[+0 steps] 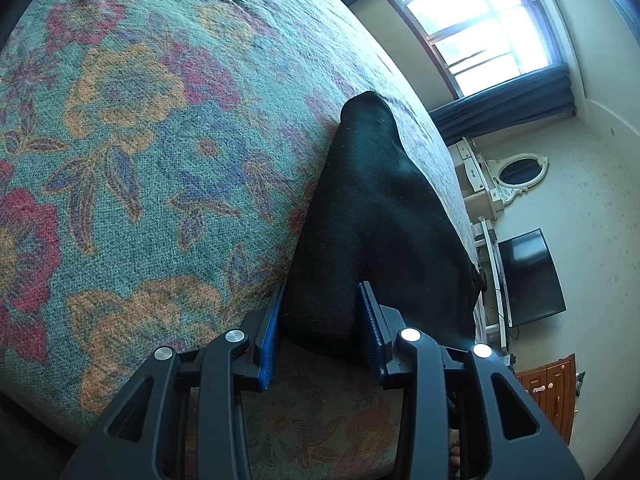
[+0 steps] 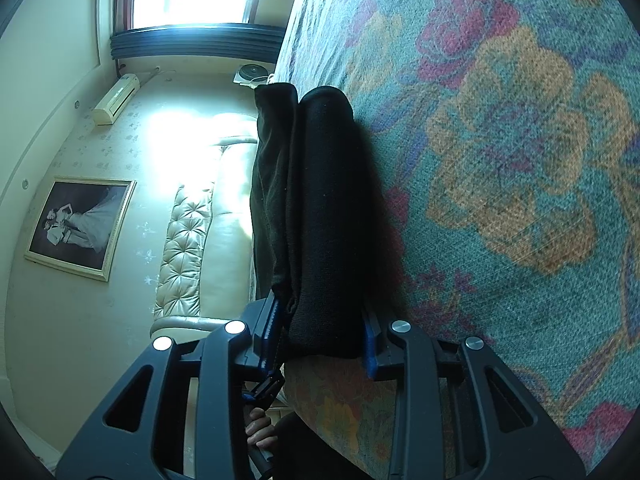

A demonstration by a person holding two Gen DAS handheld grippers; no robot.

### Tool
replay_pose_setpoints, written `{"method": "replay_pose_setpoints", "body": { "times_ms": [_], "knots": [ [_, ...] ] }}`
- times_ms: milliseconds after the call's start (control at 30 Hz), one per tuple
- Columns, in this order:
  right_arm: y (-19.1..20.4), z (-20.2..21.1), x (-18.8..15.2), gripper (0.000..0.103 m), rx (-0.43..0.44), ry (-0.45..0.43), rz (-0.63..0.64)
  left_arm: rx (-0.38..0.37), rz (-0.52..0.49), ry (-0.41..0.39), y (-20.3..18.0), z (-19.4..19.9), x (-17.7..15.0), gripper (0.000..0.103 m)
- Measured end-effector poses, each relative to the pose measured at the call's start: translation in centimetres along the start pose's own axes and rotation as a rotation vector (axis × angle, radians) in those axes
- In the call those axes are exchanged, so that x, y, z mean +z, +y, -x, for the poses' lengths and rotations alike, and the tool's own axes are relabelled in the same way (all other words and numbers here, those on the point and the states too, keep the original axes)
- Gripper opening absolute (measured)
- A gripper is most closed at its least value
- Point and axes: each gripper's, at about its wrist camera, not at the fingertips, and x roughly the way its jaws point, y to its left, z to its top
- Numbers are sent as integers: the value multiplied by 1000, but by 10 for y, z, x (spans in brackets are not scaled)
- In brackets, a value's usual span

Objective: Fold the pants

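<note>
Floral bedspread [image 1: 140,140] beneath black pants [image 1: 372,220], window [image 1: 480,20] beyond.

Pants [image 1: 372,216] on bedspread [image 1: 140,140], between grippers

Black pants [image 1: 372,216] lie on the floral-covered bed [image 1: 140,140].

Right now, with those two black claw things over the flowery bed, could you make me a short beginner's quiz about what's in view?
1. True or false: the black fabric pants sit between the blue pads of both the left gripper and the right gripper.
2. What do the pants rest on?
A. bare wooden floor
B. teal floral woven bedspread
C. glass table
3. Fill in: on the wall in the right view hangs a framed ____.

Key: 1 true; 2 B; 3 photograph.
</note>
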Motion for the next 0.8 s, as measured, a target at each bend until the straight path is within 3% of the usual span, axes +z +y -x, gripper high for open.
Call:
{"method": "replay_pose_setpoints", "body": {
  "times_ms": [267, 433, 800],
  "knots": [
    [-7, 6, 5, 38, 53, 8, -27, 32, -45, -19, -2, 4, 0, 55],
    [-10, 12, 3, 40, 73, 12, -31, 83, -88, -32, -7, 8, -7, 58],
    [-11, 28, -7, 46, 93, 4, -17, 287, -158, -72, -24, 21, -31, 79]
  ]
}}
